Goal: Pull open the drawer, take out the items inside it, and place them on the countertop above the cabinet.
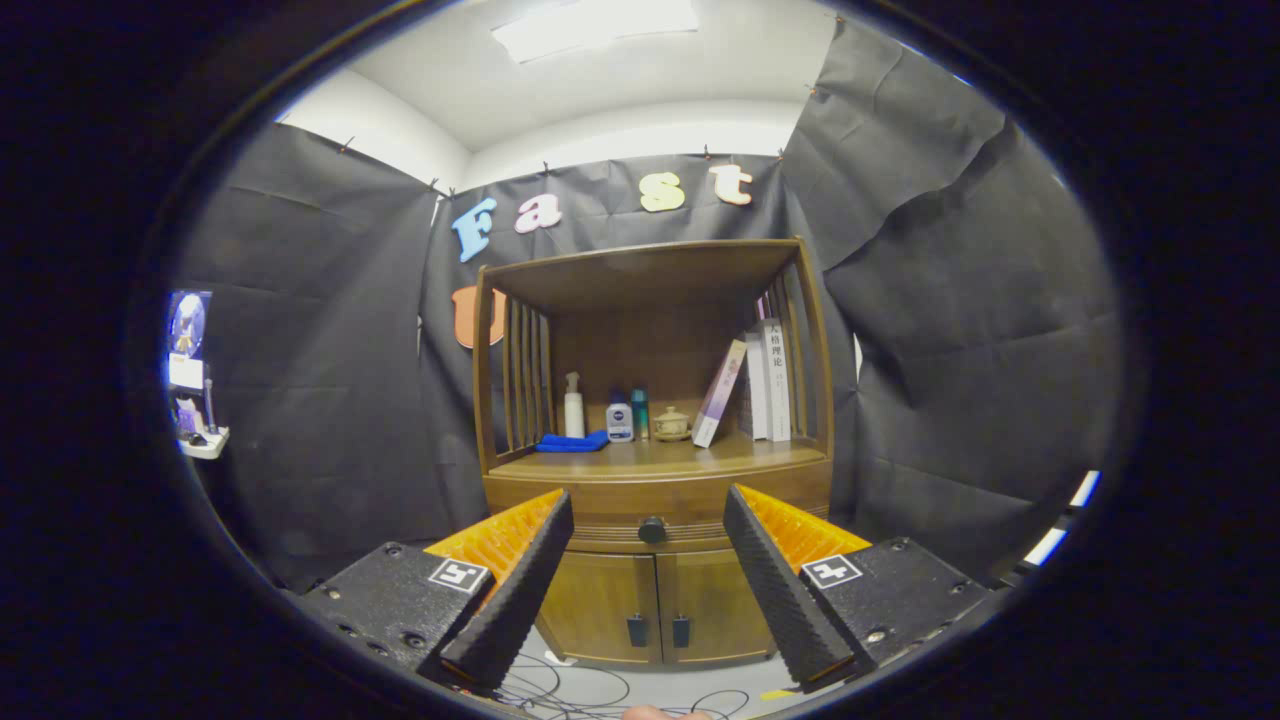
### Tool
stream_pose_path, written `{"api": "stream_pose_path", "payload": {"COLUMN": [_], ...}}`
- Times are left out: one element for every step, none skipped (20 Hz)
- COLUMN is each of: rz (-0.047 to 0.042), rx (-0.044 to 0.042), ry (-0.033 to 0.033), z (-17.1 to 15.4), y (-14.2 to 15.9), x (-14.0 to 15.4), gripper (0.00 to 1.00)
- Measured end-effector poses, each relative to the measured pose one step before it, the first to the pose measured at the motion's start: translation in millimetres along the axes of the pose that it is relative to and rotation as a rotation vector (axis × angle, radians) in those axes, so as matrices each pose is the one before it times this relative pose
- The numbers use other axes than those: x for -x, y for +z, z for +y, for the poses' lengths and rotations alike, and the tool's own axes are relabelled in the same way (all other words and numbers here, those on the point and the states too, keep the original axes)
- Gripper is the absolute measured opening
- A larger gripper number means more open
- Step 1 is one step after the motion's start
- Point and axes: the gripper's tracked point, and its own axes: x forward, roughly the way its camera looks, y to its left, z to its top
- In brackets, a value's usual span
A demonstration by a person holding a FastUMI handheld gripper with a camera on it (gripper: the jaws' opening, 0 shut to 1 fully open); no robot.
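I see the gripper (648, 520) held level, aimed straight at the brown wooden cabinet (655, 560). Its 2 fingers are spread wide and hold nothing.

The drawer is the curved wooden band (600, 500) directly under the countertop. It is fully closed. Its small round dark knob (652, 530) sits at the centre of the drawer front, and it appears in the gap between the 2 fingertips, about midway and slightly below their tips. The knob lies beyond the fingers, well apart from them; no contact exists.

The governing relation: the knob is dead ahead on the gripper's forward axis. I judge that a straight advance, with a slight drop, brings the fingers to either side of the knob. The drawer front runs crosswise to that axis, so the pull is straight back along it.

The wooden countertop (700, 458) above the drawer carries a folded blue cloth (572, 441), a white pump bottle (573, 405), 2 small containers, a small lidded pot (671, 424) and leaning books (765, 385). Bare wood shows along its front edge.

Below the drawer, 2 cabinet doors (655, 605) are shut. The drawer's contents are hidden.
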Motion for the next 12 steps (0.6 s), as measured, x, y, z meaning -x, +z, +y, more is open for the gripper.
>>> {"api": "stream_pose_path", "payload": {"rz": [0.00193, -0.00133, -0.00230, 0.00526, 0.00660, 0.00843, 0.00134, 0.00178, 0.00294, 0.00895, 0.01592, 0.01273], "rx": [-0.00741, -0.00774, -0.00217, 0.00278, 0.00396, 0.00440, 0.00655, 0.00732, 0.00355, 0.00071, -0.00359, -0.00825], "ry": [-0.00651, -0.00987, -0.00209, -0.00619, -0.00397, -0.00197, 0.00484, -0.00029, 0.00155, 0.00349, 0.00299, 0.00492], "z": [-0.72, -2.61, -0.85, -1.32, -1.08, -0.79, -0.29, -0.04, -0.50, 0.72, 1.20, 1.79], "y": [-0.04, 0.08, -2.90, -3.87, -5.62, -3.66, -2.06, -0.64, -5.14, -4.48, -7.53, -5.46], "x": [-2.68, -2.97, -1.21, -2.51, -1.68, -4.01, -3.05, -4.52, -4.10, -6.21, -8.17, -8.51], "gripper": [0.99, 0.99, 0.99, 0.99, 0.99, 0.99, 0.99, 0.99, 0.99, 0.99, 0.99, 0.99]}}
